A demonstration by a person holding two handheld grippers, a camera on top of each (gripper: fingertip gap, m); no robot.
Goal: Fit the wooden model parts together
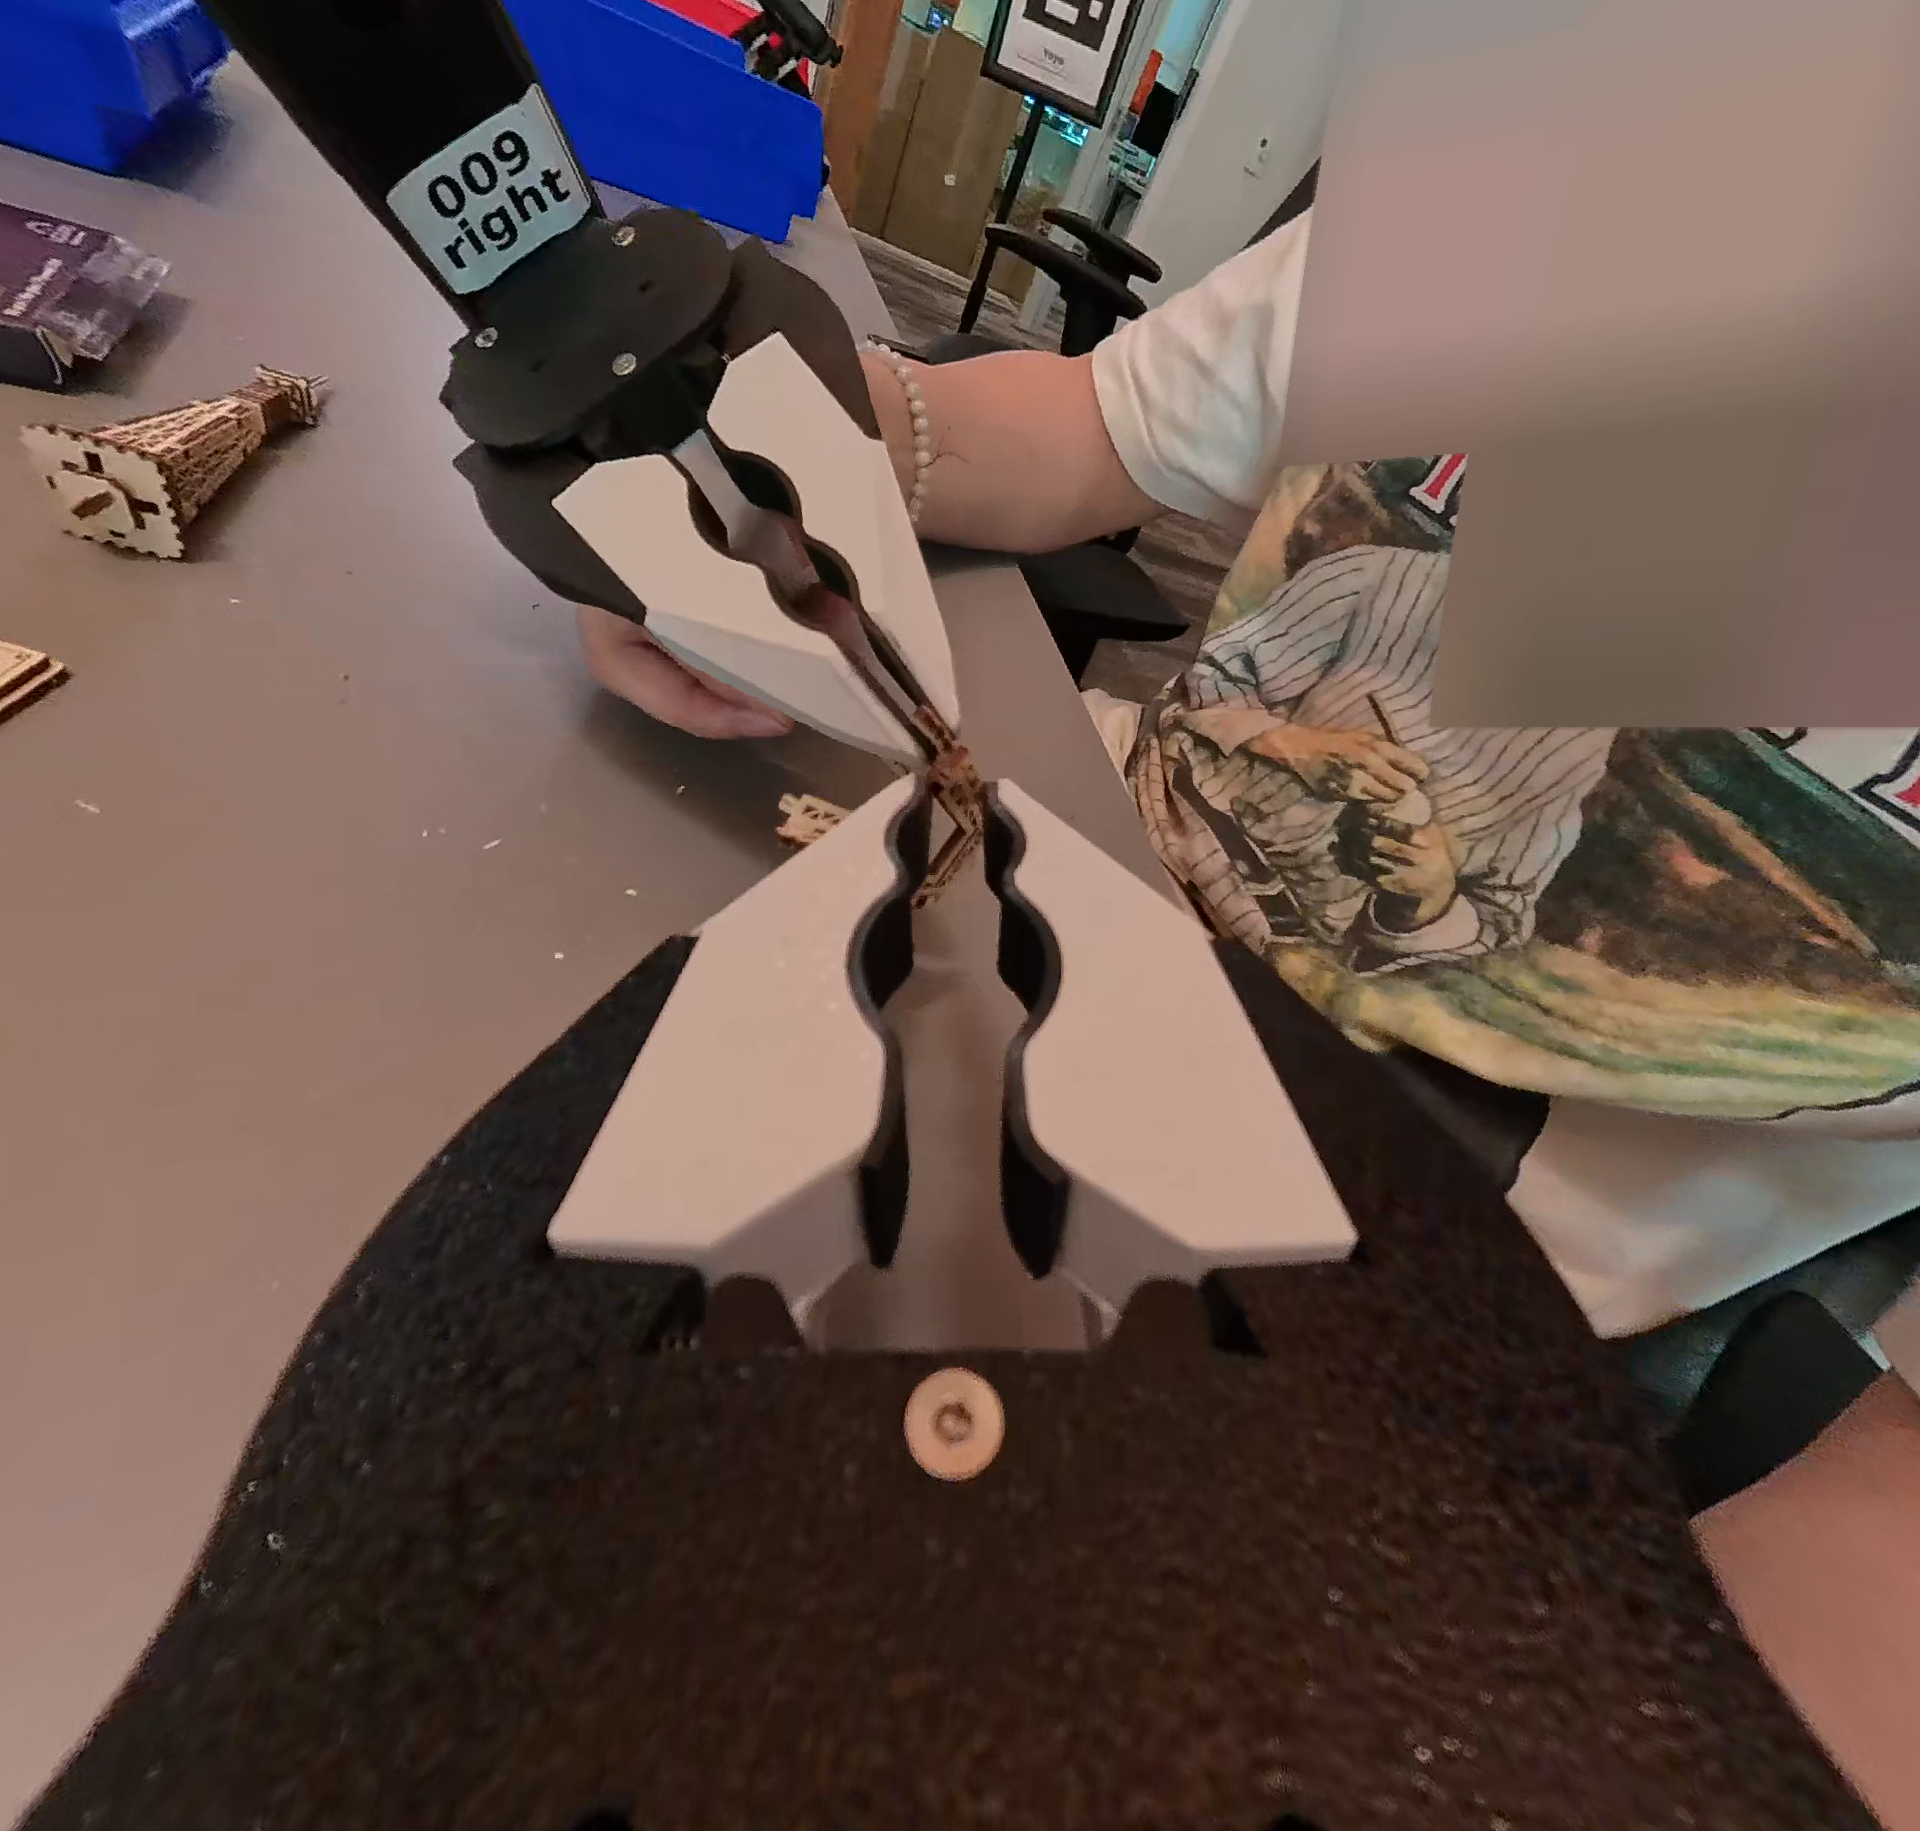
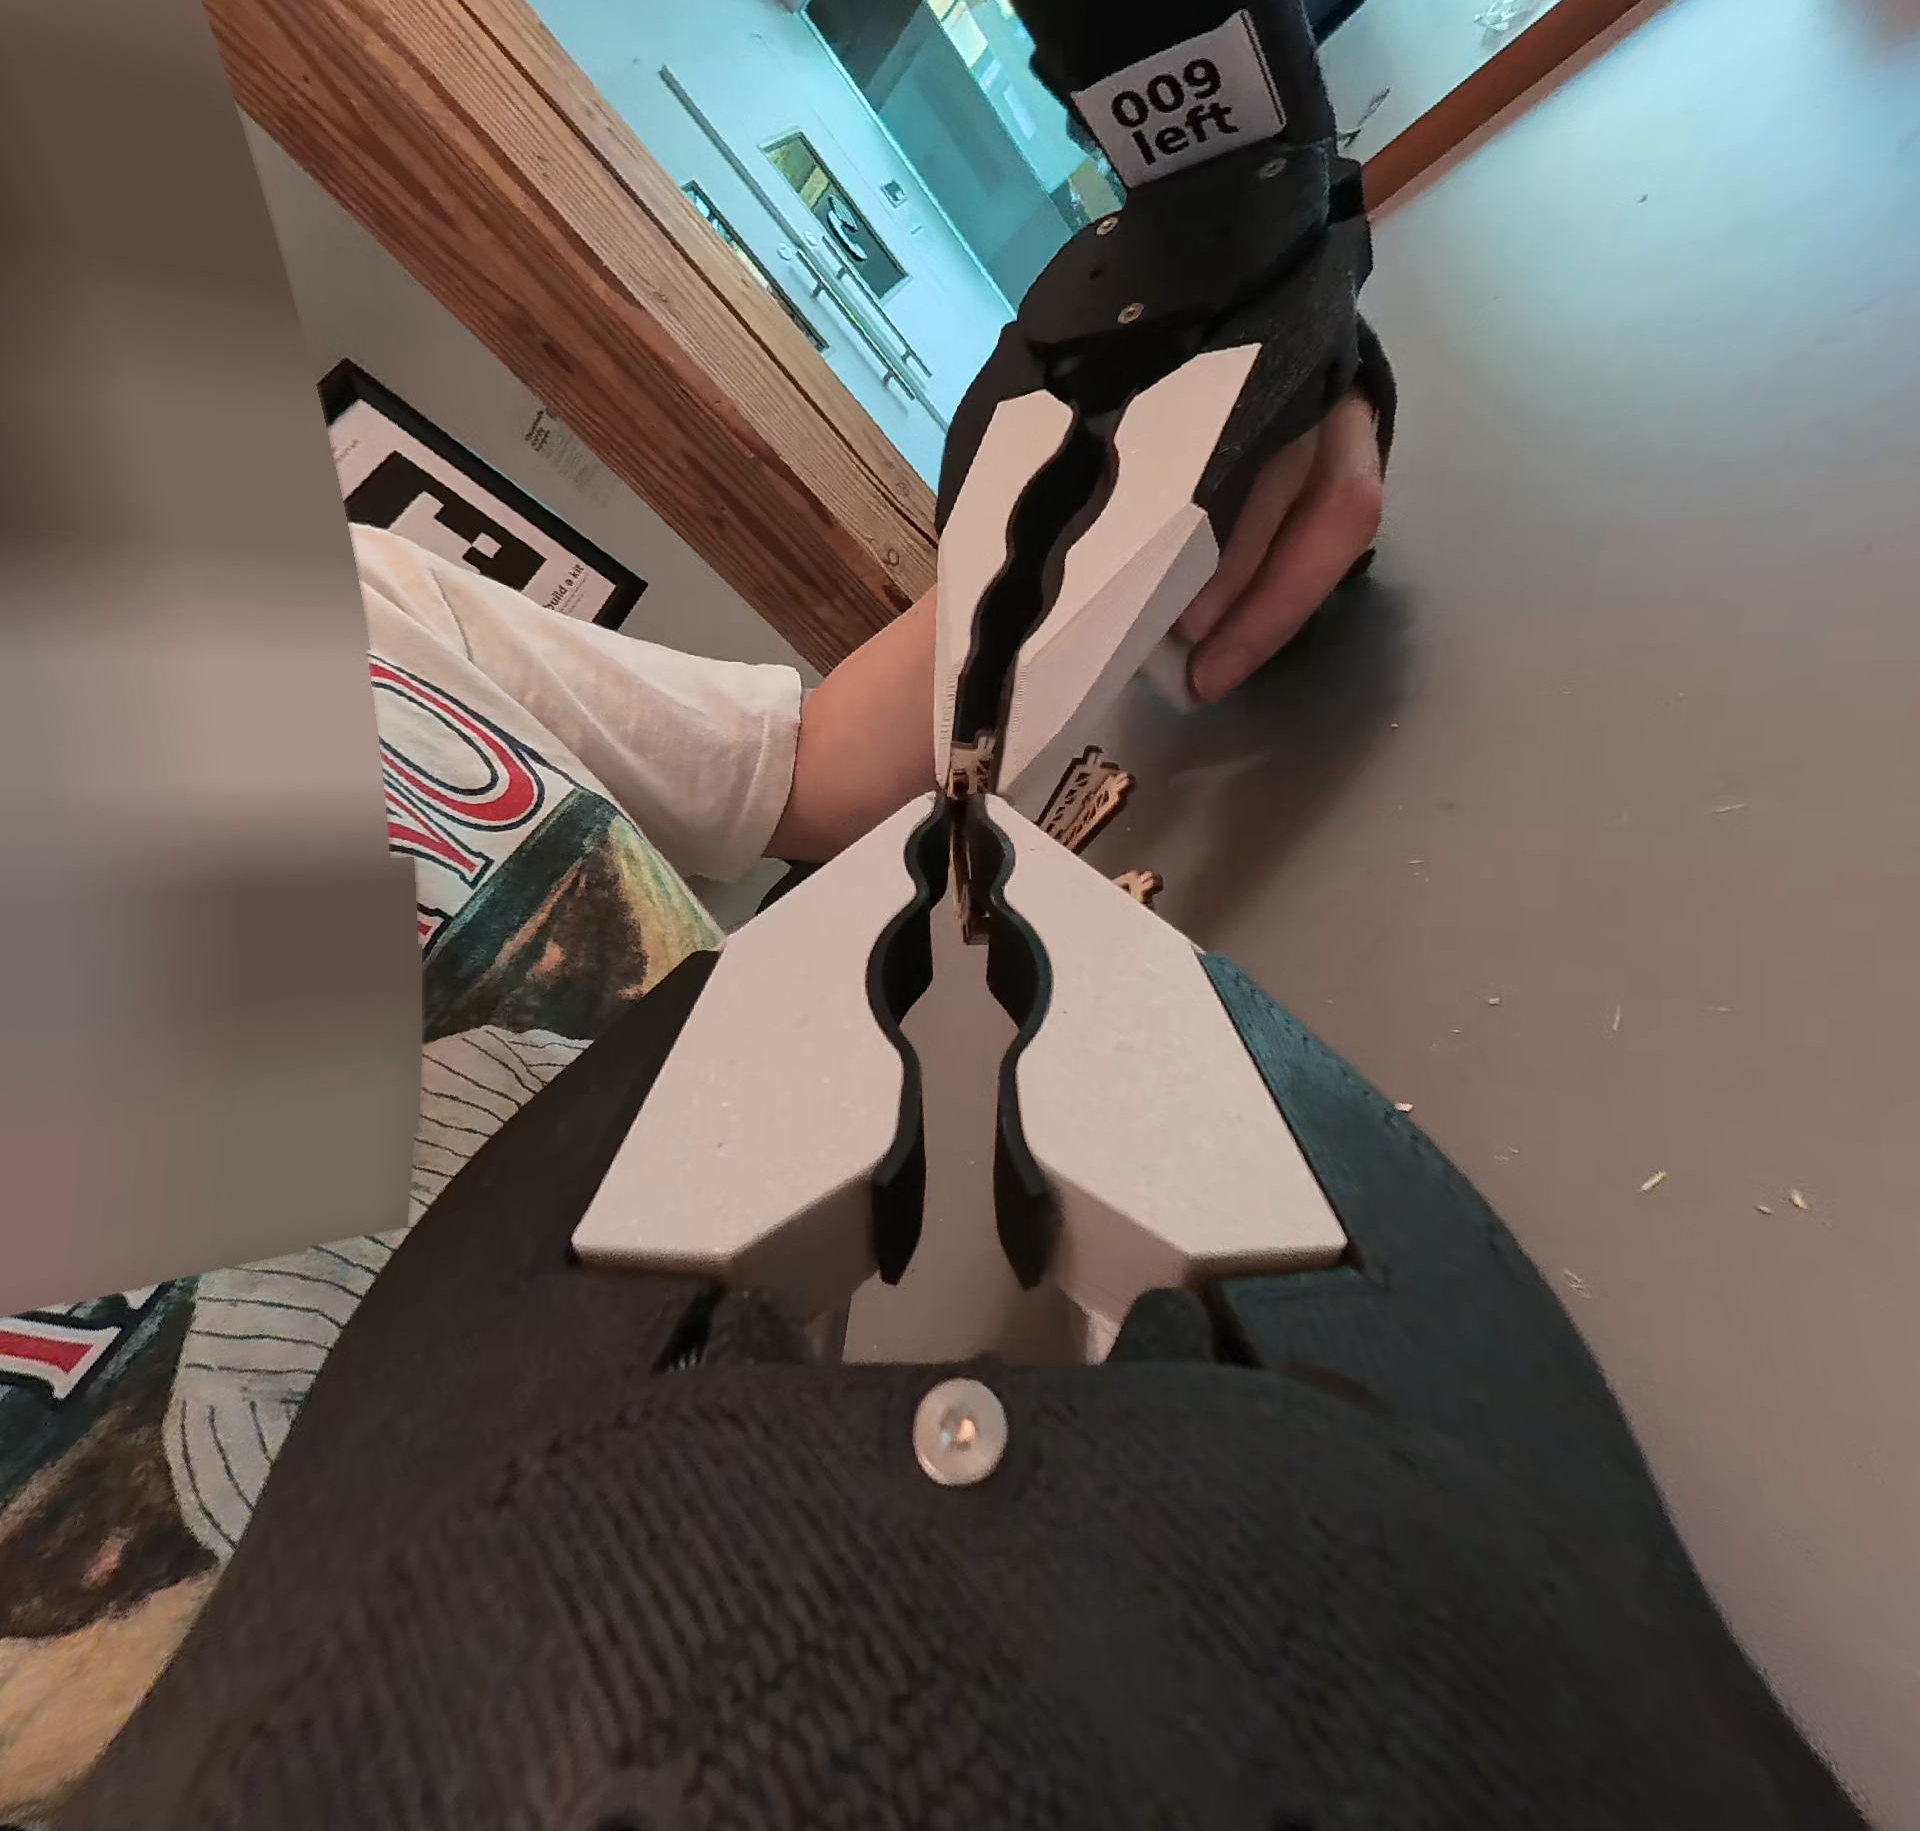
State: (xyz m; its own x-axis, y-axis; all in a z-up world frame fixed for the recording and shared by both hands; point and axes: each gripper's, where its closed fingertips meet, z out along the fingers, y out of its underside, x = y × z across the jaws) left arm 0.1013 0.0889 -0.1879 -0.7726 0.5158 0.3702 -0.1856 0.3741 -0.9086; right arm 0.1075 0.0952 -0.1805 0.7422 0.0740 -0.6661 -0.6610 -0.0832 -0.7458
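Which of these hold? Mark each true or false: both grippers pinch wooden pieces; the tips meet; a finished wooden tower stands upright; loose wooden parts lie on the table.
1. The left gripper and right gripper each pinch a thin wooden piece. True.
2. Their tips nearly meet. True.
3. The wooden tower stands upright. False: it lies on its side on the table.
4. No loose part lies on the table. False: a lattice part lies beneath the grippers.

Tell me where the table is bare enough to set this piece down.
Bare table lies between the wooden tower and the left gripper. Crowded: loose wooden parts sit under the meeting fingers, with the hand behind.
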